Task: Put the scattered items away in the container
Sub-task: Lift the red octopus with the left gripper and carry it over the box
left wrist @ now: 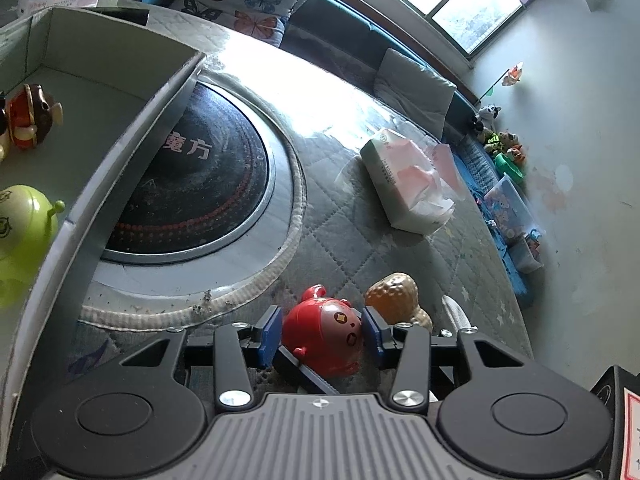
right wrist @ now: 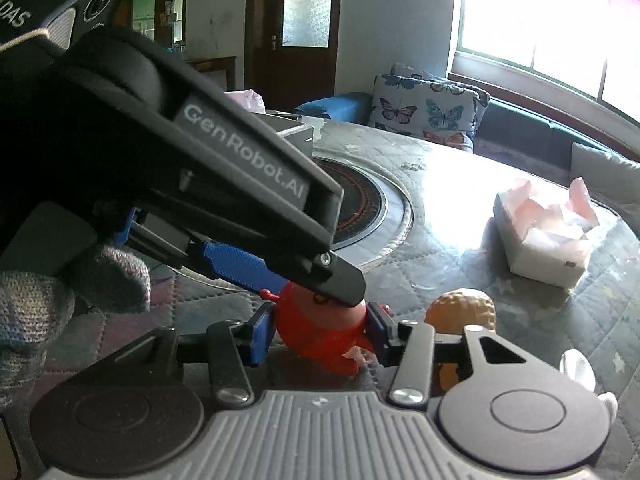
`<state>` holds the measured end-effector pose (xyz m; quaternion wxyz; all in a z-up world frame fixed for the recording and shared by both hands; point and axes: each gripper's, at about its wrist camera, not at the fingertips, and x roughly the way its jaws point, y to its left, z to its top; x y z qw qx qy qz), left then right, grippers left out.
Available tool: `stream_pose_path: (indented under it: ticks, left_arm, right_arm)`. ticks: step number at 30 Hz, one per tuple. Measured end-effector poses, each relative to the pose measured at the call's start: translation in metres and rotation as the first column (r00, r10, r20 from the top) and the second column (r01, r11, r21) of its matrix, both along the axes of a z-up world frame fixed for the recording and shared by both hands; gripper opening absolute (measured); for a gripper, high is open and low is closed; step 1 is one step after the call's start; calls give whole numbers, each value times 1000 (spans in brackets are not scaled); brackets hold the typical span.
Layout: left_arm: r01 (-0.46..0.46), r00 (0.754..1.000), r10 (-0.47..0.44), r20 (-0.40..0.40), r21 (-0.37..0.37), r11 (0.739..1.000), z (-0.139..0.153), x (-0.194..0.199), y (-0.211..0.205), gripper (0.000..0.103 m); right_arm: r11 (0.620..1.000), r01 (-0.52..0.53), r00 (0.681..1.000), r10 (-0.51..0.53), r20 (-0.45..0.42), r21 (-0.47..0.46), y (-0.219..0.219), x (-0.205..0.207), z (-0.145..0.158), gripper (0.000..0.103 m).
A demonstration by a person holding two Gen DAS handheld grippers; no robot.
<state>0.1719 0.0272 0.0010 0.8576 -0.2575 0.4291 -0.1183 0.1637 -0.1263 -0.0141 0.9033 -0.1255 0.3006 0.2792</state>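
Red round plastic toy figure (left wrist: 326, 330) on the quilted table cover (left wrist: 352, 236): clamped between the blue pads of both the left gripper (left wrist: 323, 330) and the right gripper (right wrist: 320, 330). Just behind the toy, a tan knobbly peanut-shaped toy (left wrist: 394, 294), loose. Farther off, a white tissue pack (left wrist: 404, 182). Left of the toy, the grey cardboard box (left wrist: 120, 128) already holds a green toy (left wrist: 24, 236) and a brown-red one (left wrist: 32, 116). Judged partly done.

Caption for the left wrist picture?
Both grippers close on one red toy beside the box.
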Motion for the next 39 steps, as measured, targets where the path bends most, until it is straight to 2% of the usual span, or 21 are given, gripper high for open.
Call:
stream_pose_path:
  ticks: [8,15,20,26,31,39]
  left_arm:
    - [-73,992,74,102,-11,997,40,-33,37,47]
    - [-218,964,215,155,1,976,64,-62,101,46]
    - [-319,940,316,129,-1,948,61,-74,150,46]
    - [-386,921,386,60,-9,923,43,-76,188,46]
    - [-389,921,389,18,-22,921,30,-65,202,45]
    - [-385,923,385,-7,2,923,24,-53,206,43]
  right_arm:
    - [997,-71,993,69,97,8,24,-17,33,49]
    - [973,-229,962,223,160,21,87,-21,59,49]
    - [942,-331,938,322,127,53,135,-13,61,49]
    - [909,-410,912,409,26,73,185,8,49,49]
    - [900,-431,900,434,-42,65,202,20,38,49]
    - [895,-443,884,445,-141,49,209,36,22,49]
